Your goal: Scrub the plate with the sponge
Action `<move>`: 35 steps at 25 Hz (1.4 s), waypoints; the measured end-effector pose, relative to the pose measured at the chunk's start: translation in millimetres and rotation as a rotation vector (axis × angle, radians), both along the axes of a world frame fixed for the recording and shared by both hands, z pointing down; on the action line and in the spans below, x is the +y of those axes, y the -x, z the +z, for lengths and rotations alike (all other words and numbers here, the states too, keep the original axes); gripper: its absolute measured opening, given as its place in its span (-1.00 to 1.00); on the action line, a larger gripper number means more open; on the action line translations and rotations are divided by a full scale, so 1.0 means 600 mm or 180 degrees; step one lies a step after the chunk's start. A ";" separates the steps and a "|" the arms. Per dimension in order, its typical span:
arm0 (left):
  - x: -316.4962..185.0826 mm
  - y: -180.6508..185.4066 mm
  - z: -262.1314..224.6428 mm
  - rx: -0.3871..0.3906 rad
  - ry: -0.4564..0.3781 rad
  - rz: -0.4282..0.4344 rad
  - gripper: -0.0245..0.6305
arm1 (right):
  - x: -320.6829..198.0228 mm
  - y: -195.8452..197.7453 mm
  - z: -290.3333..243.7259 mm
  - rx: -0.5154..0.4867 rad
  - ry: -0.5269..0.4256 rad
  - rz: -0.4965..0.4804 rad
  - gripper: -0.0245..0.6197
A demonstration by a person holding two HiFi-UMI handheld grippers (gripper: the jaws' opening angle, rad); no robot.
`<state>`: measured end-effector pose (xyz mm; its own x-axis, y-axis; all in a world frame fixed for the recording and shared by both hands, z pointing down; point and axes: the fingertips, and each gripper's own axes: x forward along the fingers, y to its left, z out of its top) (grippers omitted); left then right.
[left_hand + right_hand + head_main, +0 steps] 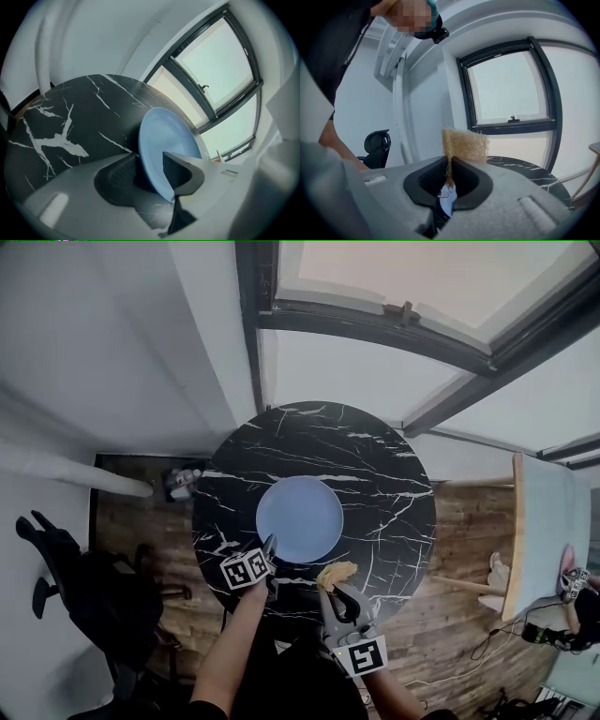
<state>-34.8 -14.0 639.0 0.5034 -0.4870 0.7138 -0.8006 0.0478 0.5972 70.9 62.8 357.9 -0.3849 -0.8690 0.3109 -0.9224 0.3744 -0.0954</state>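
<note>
Left gripper, jaws apart, straddles the rim of the blue plate on the black marble bench, lower centre.

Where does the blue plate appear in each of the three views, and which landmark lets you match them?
Head view: the blue plate lies mid-frame on the black marble table.
Left gripper view: low centre, its rim between the open jaws of the left gripper.
Right gripper view: only a pale blue patch below the jaws, probably the plate.
Shared landmark: that table, in all three.
</note>
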 end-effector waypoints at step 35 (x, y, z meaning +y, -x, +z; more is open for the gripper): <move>0.202 0.084 0.032 0.0156 0.0166 0.0480 -0.85 | 0.057 0.147 0.346 0.0055 0.1286 -0.1584 -0.85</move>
<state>-85.1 107.4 658.0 0.6028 -0.3661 0.7090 -0.7711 -0.0386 0.6356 -17.5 96.9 565.5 -0.7040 -0.4007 0.5864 -0.6502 0.6957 -0.3053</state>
